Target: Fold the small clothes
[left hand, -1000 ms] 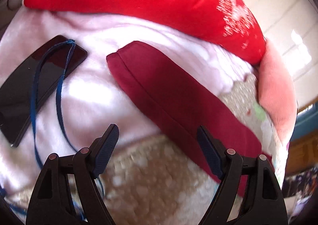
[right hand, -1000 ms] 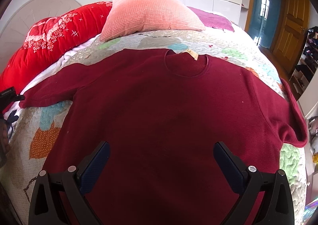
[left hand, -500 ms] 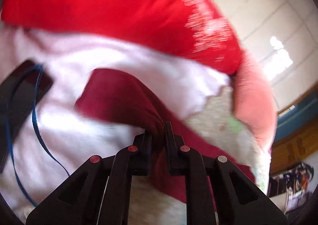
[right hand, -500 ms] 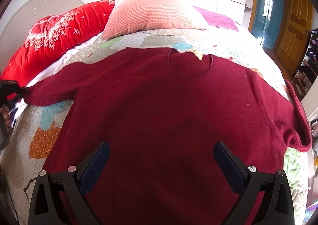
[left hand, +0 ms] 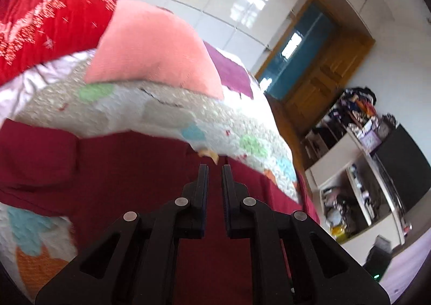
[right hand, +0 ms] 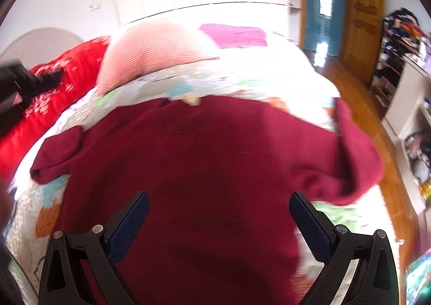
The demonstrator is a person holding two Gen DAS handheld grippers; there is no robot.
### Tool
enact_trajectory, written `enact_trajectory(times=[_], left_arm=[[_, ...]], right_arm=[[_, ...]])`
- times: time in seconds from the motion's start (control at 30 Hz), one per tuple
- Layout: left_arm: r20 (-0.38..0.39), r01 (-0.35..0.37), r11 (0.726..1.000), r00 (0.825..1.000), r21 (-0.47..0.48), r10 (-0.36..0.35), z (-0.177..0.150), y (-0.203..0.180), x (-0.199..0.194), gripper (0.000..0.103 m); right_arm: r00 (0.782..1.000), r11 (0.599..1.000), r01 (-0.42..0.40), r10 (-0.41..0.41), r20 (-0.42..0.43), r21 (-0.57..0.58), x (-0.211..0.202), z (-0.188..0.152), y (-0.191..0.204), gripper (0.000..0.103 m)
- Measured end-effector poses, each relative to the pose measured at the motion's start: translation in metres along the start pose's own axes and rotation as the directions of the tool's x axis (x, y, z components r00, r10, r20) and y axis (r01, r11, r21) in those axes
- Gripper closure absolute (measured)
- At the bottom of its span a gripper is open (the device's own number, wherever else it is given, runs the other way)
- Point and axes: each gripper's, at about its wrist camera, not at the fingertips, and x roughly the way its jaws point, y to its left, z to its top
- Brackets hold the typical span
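In the left wrist view the left hand-held gripper [left hand: 214, 170] is clenched, seemingly on nothing, above the sweater [left hand: 129, 167] filling the lower frame. In the right wrist view the right hand-held gripper [right hand: 218, 208] hangs released over the sweater's middle; the sleeve [right hand: 58, 155] folded at left could flop back unpinned

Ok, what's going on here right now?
A person with a tool in each hand is folding a maroon sweater spread on a quilted bed. One sleeve lies doubled in toward the shoulder. The left tool is shut above the sweater; whether it pinches cloth is unclear. The right tool hangs open over its lower half.
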Motion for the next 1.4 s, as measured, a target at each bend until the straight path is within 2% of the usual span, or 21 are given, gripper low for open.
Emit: enact_trajectory(times=[0.13,0.27,0.33,0.4,0.43,0.47,0.53,0.63,0.73,0.8,0.9,0.93,1.0,1.03,1.07,1.1,1.17,1.2,1.23,1.33,1.4], left_arm=[[-0.089,-0.043,0.998,0.995,0.047,0.047,-0.03,-0.005,0.042,0.095],[-0.123,-0.064,0.998,0.99,0.015,0.065,-0.028,0.017,0.027,0.094],[-0.105,-0.108,0.994,0.989,-0.002,0.107,-0.029,0.037,-0.002,0.092],[-0.077,-0.182,0.983,0.981,-0.019,0.18,-0.027,0.064,-0.028,0.082],[-0.054,-0.22,0.975,0.974,-0.035,0.218,-0.027,0.079,-0.042,0.069],[-0.028,-0.274,0.96,0.962,-0.061,0.273,-0.028,0.097,-0.057,0.054],[0.031,-0.353,0.925,0.932,-0.138,0.361,-0.031,0.133,-0.084,0.046],[0.032,-0.435,0.873,0.891,-0.222,0.452,-0.038,0.179,-0.102,0.046],[-0.008,-0.472,0.843,0.874,-0.259,0.487,-0.045,0.206,-0.098,0.046],[-0.012,-0.468,0.833,0.874,-0.296,0.486,-0.049,0.222,-0.097,0.046],[0.003,-0.466,0.825,0.87,-0.318,0.493,-0.053,0.237,-0.096,0.046],[0.0,-0.468,0.826,0.87,-0.315,0.493,-0.053,0.239,-0.097,0.046],[0.006,-0.463,0.828,0.872,-0.315,0.49,-0.052,0.241,-0.101,0.046],[0.015,-0.461,0.828,0.871,-0.32,0.491,-0.053,0.243,-0.104,0.046],[0.026,-0.46,0.825,0.869,-0.327,0.495,-0.051,0.246,-0.105,0.046],[0.034,-0.461,0.823,0.866,-0.332,0.499,-0.05,0.246,-0.107,0.046],[0.048,-0.463,0.819,0.861,-0.34,0.506,-0.05,0.246,-0.111,0.046],[0.055,-0.458,0.82,0.861,-0.343,0.505,-0.049,0.245,-0.113,0.046],[0.066,-0.454,0.822,0.862,-0.345,0.503,-0.049,0.244,-0.116,0.046],[0.118,-0.458,0.827,0.848,-0.325,0.516,-0.048,0.229,-0.126,0.046],[0.152,-0.471,0.831,0.836,-0.298,0.528,-0.048,0.216,-0.129,0.046]], right_arm=[[1.0,0.997,0.014,-0.013,-0.013,0.078,-0.005,0.0,-0.036,0.0],[0.998,0.995,-0.061,0.06,0.003,0.073,-0.006,0.006,-0.035,0.0],[0.991,0.99,-0.134,0.134,0.001,0.032,-0.002,0.012,-0.016,0.0],[0.974,0.974,-0.228,0.228,-0.004,-0.005,0.003,0.021,0.009,0.0],[0.962,0.961,-0.274,0.274,-0.02,-0.029,0.008,0.027,0.028,0.0],[0.953,0.951,-0.304,0.303,-0.034,-0.05,0.015,0.03,0.045,0.0],[0.928,0.923,-0.371,0.368,-0.055,-0.1,0.028,0.04,0.086,0.0],[0.889,0.879,-0.458,0.45,-0.089,-0.13,0.053,0.055,0.144,0.012],[0.851,0.847,-0.52,0.502,-0.154,-0.108,0.089,0.064,0.197,0.02],[0.842,0.845,-0.528,0.508,-0.181,-0.086,0.113,0.071,0.225,0.02],[0.852,0.861,-0.504,0.482,-0.205,-0.068,0.142,0.075,0.25,0.021],[0.855,0.868,-0.492,0.47,-0.221,-0.058,0.156,0.075,0.256,0.026],[0.839,0.865,-0.501,0.479,-0.257,-0.024,0.175,0.073,0.263,0.065],[0.84,0.866,-0.5,0.478,-0.257,-0.023,0.178,0.072,0.264,0.071],[0.846,0.867,-0.498,0.475,-0.243,-0.039,0.178,0.071,0.268,0.085],[0.843,0.861,-0.506,0.482,-0.24,-0.049,0.176,0.072,0.271,0.092],[0.844,0.853,-0.515,0.489,-0.22,-0.078,0.163,0.075,0.268,0.095],[0.839,0.844,-0.53,0.506,-0.202,-0.084,0.152,0.079,0.262,0.1],[0.834,0.834,-0.544,0.524,-0.174,-0.094,0.139,0.084,0.252,0.1],[0.854,0.843,-0.521,0.516,-0.07,-0.135,0.095,0.099,0.211,0.1],[0.876,0.867,-0.478,0.483,0.0,-0.138,0.068,0.108,0.171,0.1]])
